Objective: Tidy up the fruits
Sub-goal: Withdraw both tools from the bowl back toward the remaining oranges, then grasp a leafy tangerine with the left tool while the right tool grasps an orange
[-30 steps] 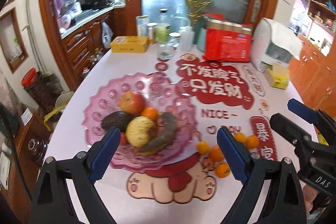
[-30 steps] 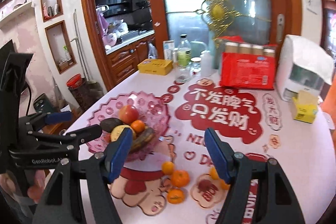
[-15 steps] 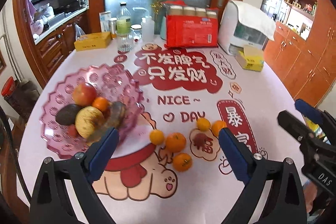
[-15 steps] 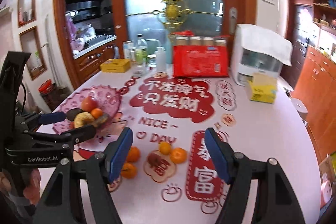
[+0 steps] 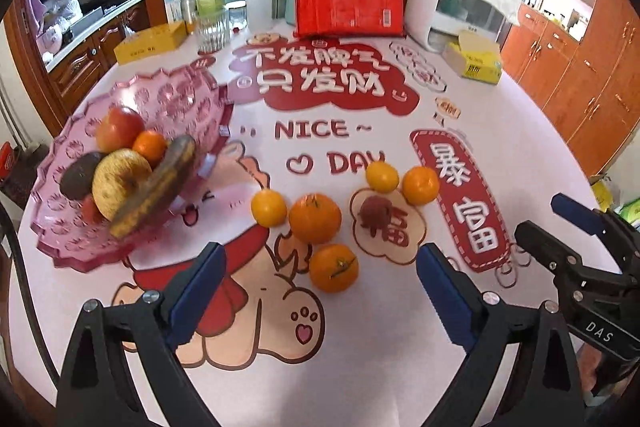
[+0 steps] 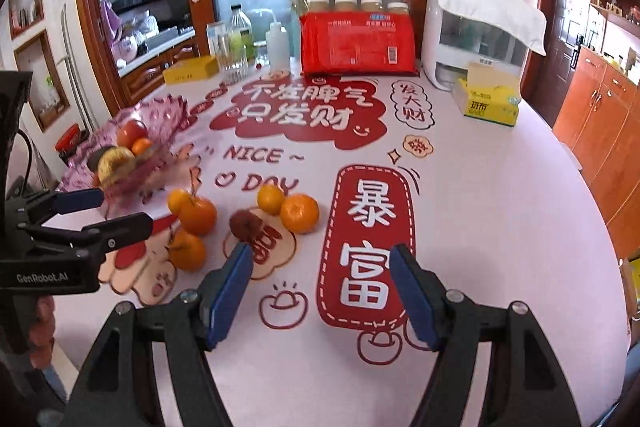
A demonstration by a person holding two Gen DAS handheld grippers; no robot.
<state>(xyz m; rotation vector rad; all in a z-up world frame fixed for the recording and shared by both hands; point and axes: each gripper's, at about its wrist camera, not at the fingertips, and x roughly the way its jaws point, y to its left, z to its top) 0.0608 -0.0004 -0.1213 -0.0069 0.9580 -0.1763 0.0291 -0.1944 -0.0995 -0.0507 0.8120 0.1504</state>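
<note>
Loose fruit, five round orange citrus and one small dark-red fruit, on printed pink worktop beside scalloped pink plastic fruit dish: left tongs and right tongs both apart, empty; best centre one citrus between pads, then clamp gently.

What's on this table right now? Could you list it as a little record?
surface: table with a printed pink and red cloth
bowl: pink fruit bowl, holding an apple, a banana and other fruit
loose fruit: five oranges and one small dark red fruit on the cloth, outside the bowl
left gripper: open, empty
right gripper: open, empty
at the back: red package, yellow tissue box
</note>
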